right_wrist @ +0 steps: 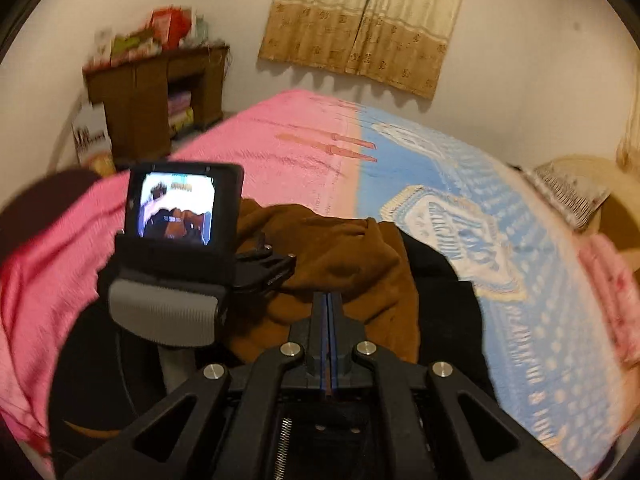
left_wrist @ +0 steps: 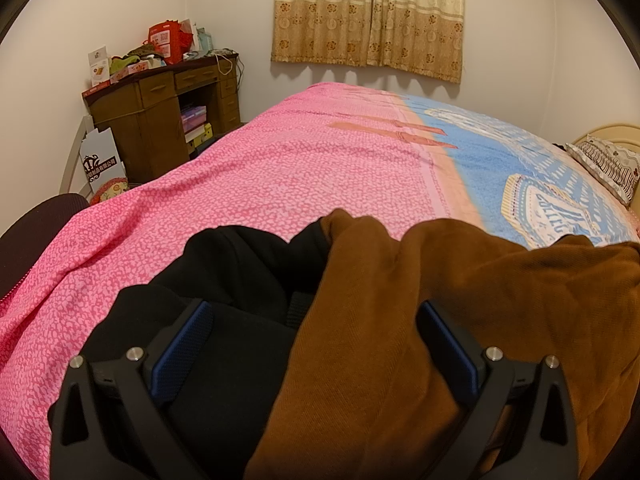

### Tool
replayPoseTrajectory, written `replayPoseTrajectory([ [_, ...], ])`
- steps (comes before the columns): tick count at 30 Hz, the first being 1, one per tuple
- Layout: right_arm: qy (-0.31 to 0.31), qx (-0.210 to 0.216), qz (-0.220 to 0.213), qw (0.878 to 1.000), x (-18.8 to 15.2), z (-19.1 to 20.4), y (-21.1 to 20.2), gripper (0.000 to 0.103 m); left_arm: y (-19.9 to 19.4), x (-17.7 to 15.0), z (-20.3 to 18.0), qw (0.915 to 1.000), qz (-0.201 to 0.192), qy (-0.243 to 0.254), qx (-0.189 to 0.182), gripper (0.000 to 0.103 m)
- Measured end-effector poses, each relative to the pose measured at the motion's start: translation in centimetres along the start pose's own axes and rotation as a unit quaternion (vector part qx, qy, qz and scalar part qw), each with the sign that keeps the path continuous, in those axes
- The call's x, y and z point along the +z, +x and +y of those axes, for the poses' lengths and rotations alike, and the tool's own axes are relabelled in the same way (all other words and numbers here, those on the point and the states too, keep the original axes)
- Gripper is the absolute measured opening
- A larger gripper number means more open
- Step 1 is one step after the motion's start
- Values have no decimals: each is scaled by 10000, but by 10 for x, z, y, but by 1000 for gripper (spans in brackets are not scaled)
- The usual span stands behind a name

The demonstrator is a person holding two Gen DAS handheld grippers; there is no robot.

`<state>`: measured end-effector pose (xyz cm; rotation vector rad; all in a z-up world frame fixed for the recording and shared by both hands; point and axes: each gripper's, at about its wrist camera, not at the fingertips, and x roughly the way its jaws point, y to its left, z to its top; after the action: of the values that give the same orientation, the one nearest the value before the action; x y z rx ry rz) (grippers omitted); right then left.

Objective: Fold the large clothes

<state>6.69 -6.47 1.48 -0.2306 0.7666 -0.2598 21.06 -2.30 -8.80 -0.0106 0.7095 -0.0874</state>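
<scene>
Left gripper [left_wrist: 316,344] spread wide over one brown garment [left_wrist: 420,300] and one black garment [left_wrist: 236,272], gripping neither. Right gripper [right_wrist: 329,308] pressed fully together over the brown cloth; pinched fabric impossible to confirm. Both garments bunched on near edge of one pink-and-blue bedspread [left_wrist: 280,160]; printed lettering there unreadable. Two curtains [left_wrist: 368,16] far.

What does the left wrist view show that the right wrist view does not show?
Only the left wrist view shows the left gripper with its jaws wide apart over the black garment and the brown garment.

Only the right wrist view shows the right gripper with its jaws shut, and the back of the other gripper with its small lit screen.

Both views show the bed cover, the curtain, the wooden desk and the pillow.
</scene>
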Motion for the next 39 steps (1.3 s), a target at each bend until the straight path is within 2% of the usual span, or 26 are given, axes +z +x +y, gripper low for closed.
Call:
replayPoseTrajectory([
  [2,-80,75,-26,9999,-3,-1,0,1,0,0,0,10000,0,0,-1,103],
  [5,-347,138,176,9991,-9,1,4,1,0,0,-1,10000,0,0,-1,103],
  [8,25,619,131,9980,-7,-12,4,1,0,0,-1,10000,0,0,0,103],
  [12,66,66,-132,9999,-11,-10,-6,1,0,0,0,10000,0,0,-1,103],
  [14,-40,-473,-275,9985,-11,-6,-10,1,0,0,-1,10000,-1,0,0,103],
  [16,-38,-665,-366,9971,-11,-8,-13,0,0,0,0,10000,0,-1,0,103],
  [23,382,-309,-665,9966,-12,-22,-18,0,0,0,0,10000,0,-1,1,103],
  [28,450,322,-589,9967,-16,-20,-3,0,0,0,-1,10000,0,-1,1,103],
  [31,591,303,-546,9963,-26,-28,4,0,0,0,0,10000,0,-1,2,103],
  [34,1300,793,-295,9879,-35,-59,22,0,0,0,0,10000,0,-1,2,103],
  [37,1728,1138,83,9783,-45,-77,48,0,0,0,0,10000,1,1,5,103],
  [39,1903,1230,115,9739,-54,-84,60,0,0,0,-1,10000,0,0,4,103],
])
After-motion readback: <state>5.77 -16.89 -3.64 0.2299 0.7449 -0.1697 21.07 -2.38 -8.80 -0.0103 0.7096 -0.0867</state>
